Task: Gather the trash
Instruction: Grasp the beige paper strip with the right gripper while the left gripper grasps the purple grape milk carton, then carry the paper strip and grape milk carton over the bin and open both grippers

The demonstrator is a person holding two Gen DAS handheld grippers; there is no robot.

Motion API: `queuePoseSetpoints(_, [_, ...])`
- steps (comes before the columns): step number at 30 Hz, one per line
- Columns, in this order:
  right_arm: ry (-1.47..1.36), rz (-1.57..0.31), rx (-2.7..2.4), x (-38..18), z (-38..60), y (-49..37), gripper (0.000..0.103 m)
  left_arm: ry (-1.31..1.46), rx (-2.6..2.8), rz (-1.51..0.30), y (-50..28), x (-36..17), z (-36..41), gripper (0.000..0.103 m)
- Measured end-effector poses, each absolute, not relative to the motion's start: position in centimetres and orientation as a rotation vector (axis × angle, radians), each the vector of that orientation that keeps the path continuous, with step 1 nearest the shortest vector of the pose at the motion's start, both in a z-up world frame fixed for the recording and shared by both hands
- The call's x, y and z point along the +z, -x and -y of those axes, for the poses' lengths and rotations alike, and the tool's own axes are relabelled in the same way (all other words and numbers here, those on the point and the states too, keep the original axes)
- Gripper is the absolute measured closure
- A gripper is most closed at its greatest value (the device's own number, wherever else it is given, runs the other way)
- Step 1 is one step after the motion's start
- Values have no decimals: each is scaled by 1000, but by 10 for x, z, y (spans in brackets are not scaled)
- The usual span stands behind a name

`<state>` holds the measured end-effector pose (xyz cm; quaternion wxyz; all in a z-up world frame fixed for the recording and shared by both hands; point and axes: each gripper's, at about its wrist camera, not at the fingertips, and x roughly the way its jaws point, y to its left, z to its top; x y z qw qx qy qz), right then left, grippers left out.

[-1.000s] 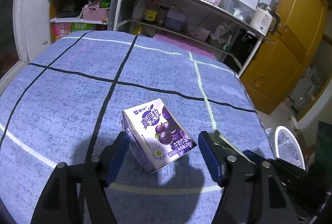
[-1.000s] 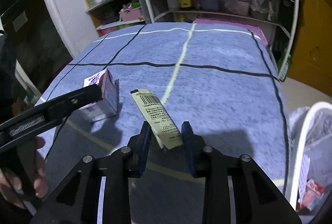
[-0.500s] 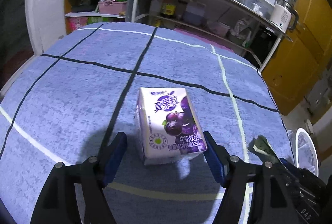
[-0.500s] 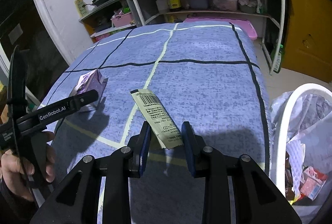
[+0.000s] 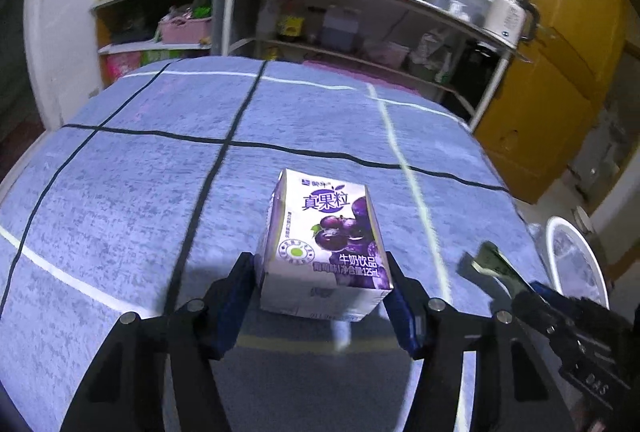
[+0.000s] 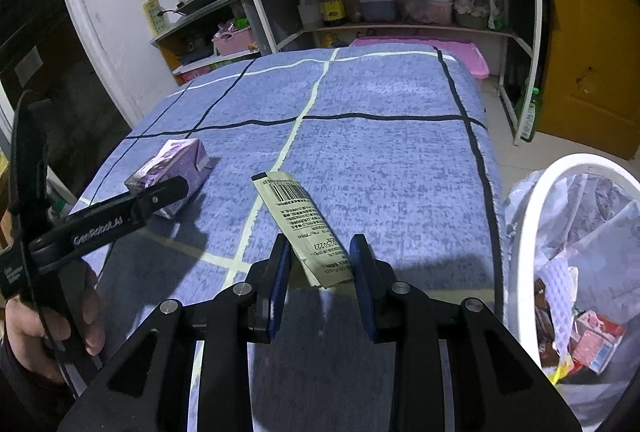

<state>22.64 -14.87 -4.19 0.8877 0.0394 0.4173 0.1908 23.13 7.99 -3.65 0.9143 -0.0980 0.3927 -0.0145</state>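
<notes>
- Left wrist view: the left gripper (image 5: 322,284) straddles a purple drink carton (image 5: 326,244) lying on the blue checked cloth of the counter (image 5: 120,192). Its blue pads stand at the carton's two near corners, touching or all but touching; I cannot tell whether they are pressing yet, so the grasp looks only just set.
- From the right wrist view, the same carton (image 6: 170,172) lies towards the counter's left edge with a finger of the left gripper (image 6: 132,212) laid along it, the person's hand (image 6: 48,324) on the handle.
- Further right, the right gripper (image 6: 320,268) has a flat, pale green wrapper (image 6: 302,222) between its pads, barcode side up. The pads stand a little apart with the wrapper's near end between them; it projects forward above the cloth, so it seems held, though contact on the right pad is not clear.
- At the far right, the white-rimmed trash bin (image 6: 524,216), lined with a bag and already holding litter, stands just beside the counter's edge.
- Judgement: the step is picking up two pieces at once. Next, the left gripper needs a firm squeeze on the carton before lifting, and the right needs to swing rightwards over the bin and let go.
</notes>
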Motion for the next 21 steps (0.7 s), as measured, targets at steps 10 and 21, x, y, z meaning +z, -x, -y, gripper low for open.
queuePoseSetpoints(10, [-81, -834, 372, -26, 163, -191, 72, 153, -142, -775, -183, -17, -46, 42])
queuePoseSetpoints(21, [-96, -815, 343, -16, 189, -144, 72, 117, -238, -750, -136, 0, -10, 42])
